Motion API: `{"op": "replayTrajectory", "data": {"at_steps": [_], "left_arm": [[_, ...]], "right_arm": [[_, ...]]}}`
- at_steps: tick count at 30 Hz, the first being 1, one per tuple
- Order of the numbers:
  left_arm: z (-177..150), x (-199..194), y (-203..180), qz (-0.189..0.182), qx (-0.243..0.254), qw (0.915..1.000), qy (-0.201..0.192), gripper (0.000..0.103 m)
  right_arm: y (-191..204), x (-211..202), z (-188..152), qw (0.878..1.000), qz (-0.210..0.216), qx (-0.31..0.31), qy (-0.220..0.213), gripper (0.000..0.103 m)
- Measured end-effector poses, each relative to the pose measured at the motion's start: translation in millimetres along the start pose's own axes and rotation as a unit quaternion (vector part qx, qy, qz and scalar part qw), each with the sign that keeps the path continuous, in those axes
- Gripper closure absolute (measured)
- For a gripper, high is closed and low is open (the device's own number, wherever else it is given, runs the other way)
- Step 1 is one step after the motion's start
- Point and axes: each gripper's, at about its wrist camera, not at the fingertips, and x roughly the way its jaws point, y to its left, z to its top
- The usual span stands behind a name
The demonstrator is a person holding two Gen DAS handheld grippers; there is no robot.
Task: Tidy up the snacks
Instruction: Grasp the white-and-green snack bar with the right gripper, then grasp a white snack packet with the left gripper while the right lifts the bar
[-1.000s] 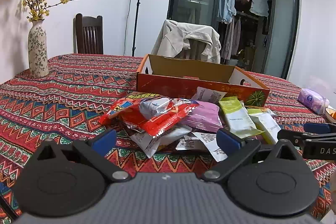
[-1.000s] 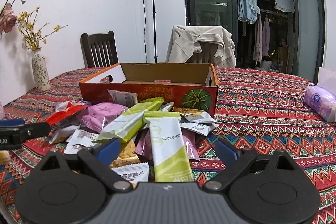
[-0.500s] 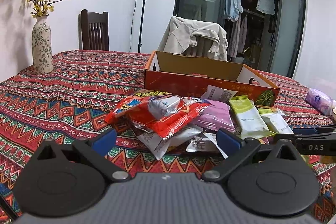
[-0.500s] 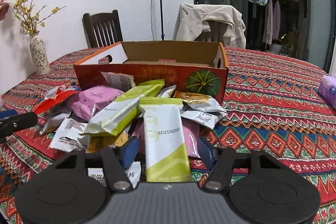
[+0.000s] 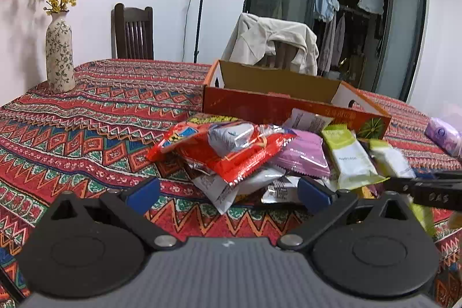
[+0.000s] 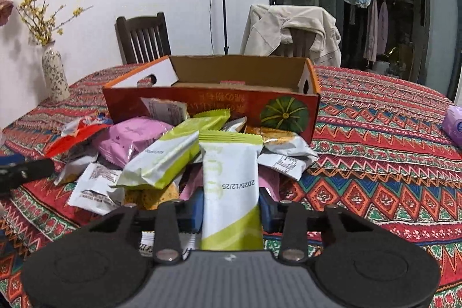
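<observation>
Between right fingers [image 6: 267, 210], wrapper [image 6: 231, 192] "2025/12/25"

Left gripper [image 5: 228, 189] open, snack pile [image 5: 260, 152], box [image 5: 288, 103]

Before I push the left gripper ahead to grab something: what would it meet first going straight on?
Probably the snack pile: the left gripper is open and points at the white packet under the red packet. The box stands behind them. Depth is hard to judge here.
</observation>
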Motion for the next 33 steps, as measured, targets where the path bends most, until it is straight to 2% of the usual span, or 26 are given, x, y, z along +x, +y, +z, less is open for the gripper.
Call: {"op": "replayTrajectory", "data": {"at_steps": [9,13,20,24,26,31,33], "left_arm": [[9,28,-4,0.024,0.026,0.9987,0.036,0.0],[15,44,0,0.016,0.024,0.998,0.056,0.0],[25,65,8,-0.011,-0.009,0.9968,0.079,0.003],[25,74,10,-0.015,-0.018,0.9955,0.092,0.022],[23,75,13,-0.02,-0.024,0.995,0.095,0.026],[19,64,10,-0.024,-0.018,0.9961,0.083,0.055],[18,61,10,-0.022,-0.018,0.9962,0.082,0.059]], "right_arm": [[-1,-19,0,0.999,-0.003,0.005,-0.038,0.066],[-4,-21,-1,0.999,-0.004,0.013,-0.04,0.066],[-5,-20,-3,0.999,-0.005,0.018,-0.039,0.066],[-4,-19,-3,0.999,-0.003,0.018,-0.038,0.066],[-4,-19,-3,0.999,-0.002,0.018,-0.038,0.066],[-3,-18,-5,0.999,-0.002,0.019,-0.036,0.066],[-3,-19,-6,0.999,-0.002,0.018,-0.036,0.066]]}}
